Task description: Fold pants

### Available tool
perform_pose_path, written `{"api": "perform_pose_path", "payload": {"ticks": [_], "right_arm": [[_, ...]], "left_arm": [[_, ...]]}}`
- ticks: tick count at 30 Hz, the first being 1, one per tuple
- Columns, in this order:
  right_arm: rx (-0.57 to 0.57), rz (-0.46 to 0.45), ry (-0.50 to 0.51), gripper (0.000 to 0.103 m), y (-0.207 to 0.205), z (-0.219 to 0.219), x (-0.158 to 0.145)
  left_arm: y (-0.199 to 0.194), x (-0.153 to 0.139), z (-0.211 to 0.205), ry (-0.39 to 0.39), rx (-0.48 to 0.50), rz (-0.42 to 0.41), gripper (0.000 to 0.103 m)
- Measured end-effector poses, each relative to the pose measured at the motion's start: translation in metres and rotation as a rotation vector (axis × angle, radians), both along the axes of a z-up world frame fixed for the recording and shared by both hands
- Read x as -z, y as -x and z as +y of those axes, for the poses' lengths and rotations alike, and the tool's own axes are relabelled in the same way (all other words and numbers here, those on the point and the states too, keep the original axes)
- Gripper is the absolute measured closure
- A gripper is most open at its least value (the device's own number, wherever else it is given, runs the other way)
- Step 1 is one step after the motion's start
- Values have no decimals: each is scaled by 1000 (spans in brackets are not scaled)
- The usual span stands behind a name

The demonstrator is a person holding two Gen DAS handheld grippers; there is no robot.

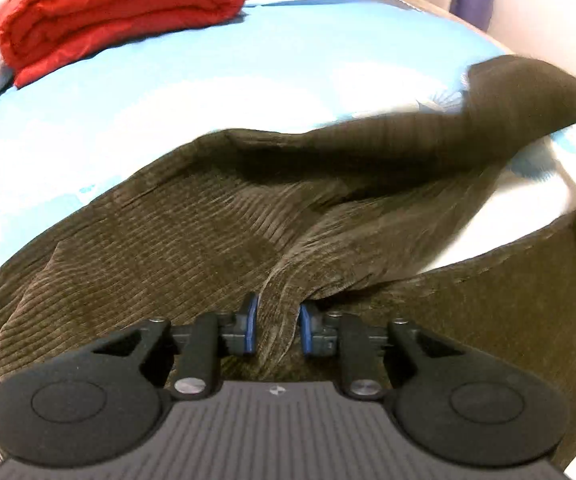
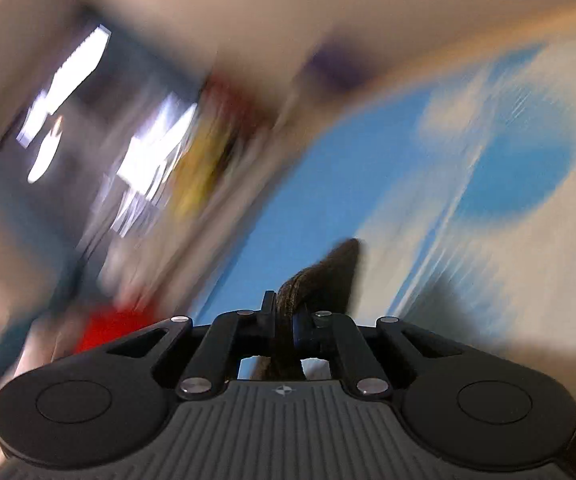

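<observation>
Gripper work first: the left gripper (image 1: 277,330), low in its own wrist view, has its blue-padded jaws pinched on a raised ridge of the olive-brown corduroy pants (image 1: 175,232), the cloth bunching up between the pads. The right gripper (image 2: 283,326) is likewise clamped tight on a narrow strip of the same ribbed fabric, which runs between its jaws and stands up just beyond them; everything past that in the right wrist view is smeared by blur, so only patches of blue and white can be made out.

Just beyond the left gripper the pants lie spread across the bed with the light blue and white patterned sheet (image 1: 207,80), wrinkled and uneven. One leg stretches away to the right, lifted off the sheet towards the picture's edge, where a dark shape that I cannot identify meets its end. A second dark panel of the pants lies at the lower right, apart from the first with bare sheet between them. No clean fold line shows anywhere.

My reading is that the task is at an early stage: both grips are taken, but the legs have not been brought together and the garment still has to be straightened, doubled over and laid flat.

Farther off, at the bed's far left, a folded red quilted blanket (image 1: 119,12) sits clear of the pants.
</observation>
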State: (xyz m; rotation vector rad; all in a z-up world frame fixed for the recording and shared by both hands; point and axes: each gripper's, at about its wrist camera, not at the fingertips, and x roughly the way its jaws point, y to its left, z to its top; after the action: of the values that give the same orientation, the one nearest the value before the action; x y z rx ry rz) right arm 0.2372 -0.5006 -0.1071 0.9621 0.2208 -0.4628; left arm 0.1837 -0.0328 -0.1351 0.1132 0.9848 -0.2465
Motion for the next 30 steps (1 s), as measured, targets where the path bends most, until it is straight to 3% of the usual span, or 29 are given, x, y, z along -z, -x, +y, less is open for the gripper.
{"api": "perform_pose_path", "payload": {"ticks": [4, 7, 10, 14, 17, 21, 26, 30], "right_arm": [[83, 355, -42, 95, -2, -21, 51], [20, 452, -71, 91, -8, -27, 75], [-6, 452, -41, 91, -12, -31, 74], [-16, 446, 14, 95, -9, -31, 72], [-23, 433, -47, 95, 0, -41, 79], [-1, 486, 37, 60, 17, -34, 57], [-45, 432, 67, 59, 50, -36, 22], [-127, 410, 156, 56, 91, -28, -11]], "left_arm": [[0, 6, 1, -45, 63, 38, 80], [-2, 6, 3, -47, 82, 53, 79], [1, 7, 5, -57, 126, 80, 75], [12, 11, 5, -83, 197, 117, 54], [21, 5, 8, -78, 224, 112, 41], [29, -15, 20, -16, 200, 81, 37], [48, -56, 33, 25, 132, -49, 33], [79, -89, 39, 49, 35, -154, 31]]}}
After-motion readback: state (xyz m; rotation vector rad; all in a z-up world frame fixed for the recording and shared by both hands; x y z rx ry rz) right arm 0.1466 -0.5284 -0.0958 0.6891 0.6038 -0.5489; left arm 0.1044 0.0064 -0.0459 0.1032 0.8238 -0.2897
